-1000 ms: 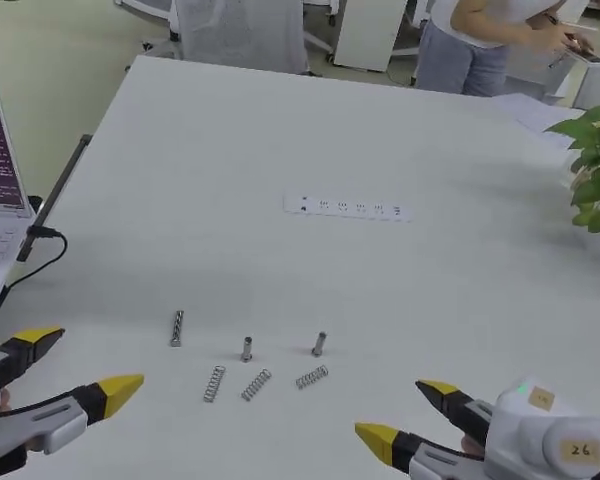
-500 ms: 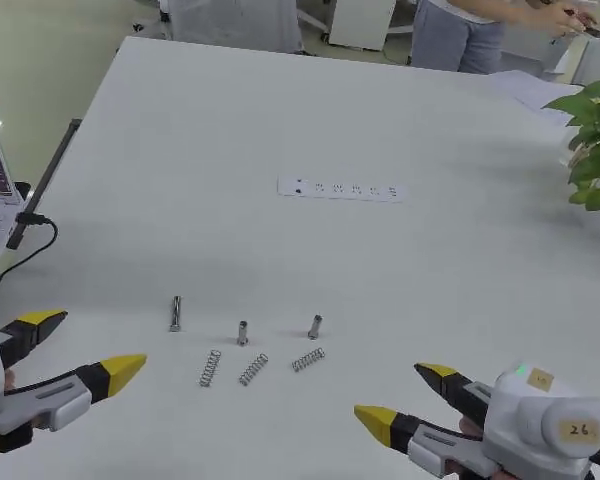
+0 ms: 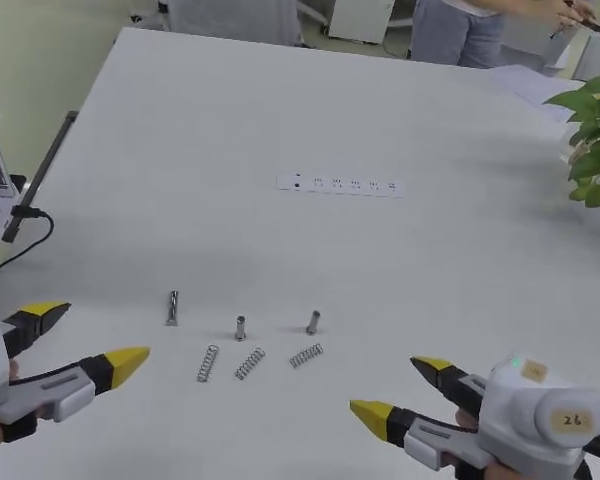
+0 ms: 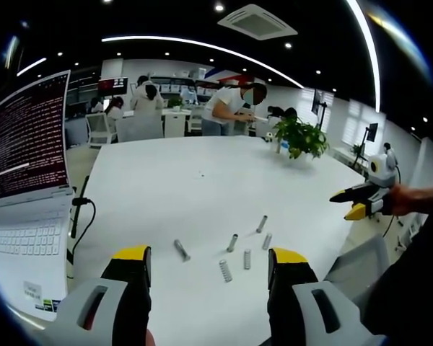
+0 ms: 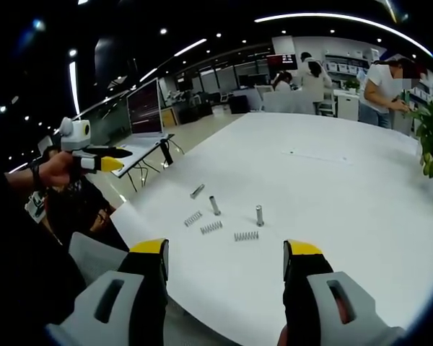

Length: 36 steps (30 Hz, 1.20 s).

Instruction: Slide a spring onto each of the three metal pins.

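Observation:
Three small metal pins sit near the front of the white table (image 3: pixel 280 120): the left pin (image 3: pixel 172 307) leans or lies, while the middle pin (image 3: pixel 240 328) and the right pin (image 3: pixel 313 322) stand upright. Three springs lie flat just in front of them: left spring (image 3: pixel 208 362), middle spring (image 3: pixel 250 363), right spring (image 3: pixel 306 355). My left gripper (image 3: pixel 88 335) hovers open to the left of the row. My right gripper (image 3: pixel 400 388) hovers open at the front right. Both hold nothing. The left gripper view looks at pins (image 4: pixel 232 242) and springs (image 4: pixel 247 259) past its own jaws. The right gripper view does so too, with a pin (image 5: pixel 214 205) and a spring (image 5: pixel 211 227).
A white power strip (image 3: pixel 340 185) lies mid-table behind the pins. A laptop (image 4: pixel 29 144) with a black cable (image 3: pixel 25 235) stands at the left edge, a potted plant (image 3: pixel 595 150) at the right. A person (image 3: pixel 470 20) stands beyond the far edge.
The head camera has shifted, so the whole picture sits a little higher. Pins, springs and both open grippers keep their places.

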Each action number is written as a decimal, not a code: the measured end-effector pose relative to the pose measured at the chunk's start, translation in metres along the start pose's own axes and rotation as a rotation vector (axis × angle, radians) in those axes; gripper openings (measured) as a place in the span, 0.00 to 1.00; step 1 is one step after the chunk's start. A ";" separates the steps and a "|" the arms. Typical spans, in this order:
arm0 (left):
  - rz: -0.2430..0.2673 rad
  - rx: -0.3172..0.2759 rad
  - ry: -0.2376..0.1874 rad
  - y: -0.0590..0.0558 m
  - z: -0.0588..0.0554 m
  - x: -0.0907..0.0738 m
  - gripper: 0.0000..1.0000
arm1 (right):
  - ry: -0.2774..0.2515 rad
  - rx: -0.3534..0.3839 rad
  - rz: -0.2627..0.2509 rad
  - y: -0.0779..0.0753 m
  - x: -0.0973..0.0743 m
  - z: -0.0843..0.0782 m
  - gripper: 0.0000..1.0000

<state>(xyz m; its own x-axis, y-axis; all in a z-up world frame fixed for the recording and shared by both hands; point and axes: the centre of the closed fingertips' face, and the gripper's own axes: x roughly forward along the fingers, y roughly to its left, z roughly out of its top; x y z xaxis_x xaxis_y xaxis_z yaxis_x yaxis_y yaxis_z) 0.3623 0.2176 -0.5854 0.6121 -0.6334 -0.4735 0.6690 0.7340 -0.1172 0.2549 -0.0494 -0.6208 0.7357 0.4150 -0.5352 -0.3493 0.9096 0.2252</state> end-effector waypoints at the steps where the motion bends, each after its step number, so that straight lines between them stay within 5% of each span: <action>1: -0.001 0.000 0.000 0.000 0.000 0.000 0.62 | -0.001 0.001 0.000 0.000 0.000 0.000 0.63; 15: -0.030 0.023 0.017 0.004 0.003 0.018 0.61 | 0.021 -0.006 0.005 0.000 0.002 -0.005 0.64; 36: -0.092 0.030 0.035 0.009 0.009 0.070 0.57 | 0.018 0.011 -0.022 0.002 -0.007 -0.006 0.64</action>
<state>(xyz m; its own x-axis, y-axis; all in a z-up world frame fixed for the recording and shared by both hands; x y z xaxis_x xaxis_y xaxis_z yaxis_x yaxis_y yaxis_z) 0.4148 0.1777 -0.6121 0.5329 -0.6883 -0.4922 0.7344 0.6651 -0.1351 0.2458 -0.0507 -0.6210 0.7327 0.3947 -0.5544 -0.3270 0.9186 0.2218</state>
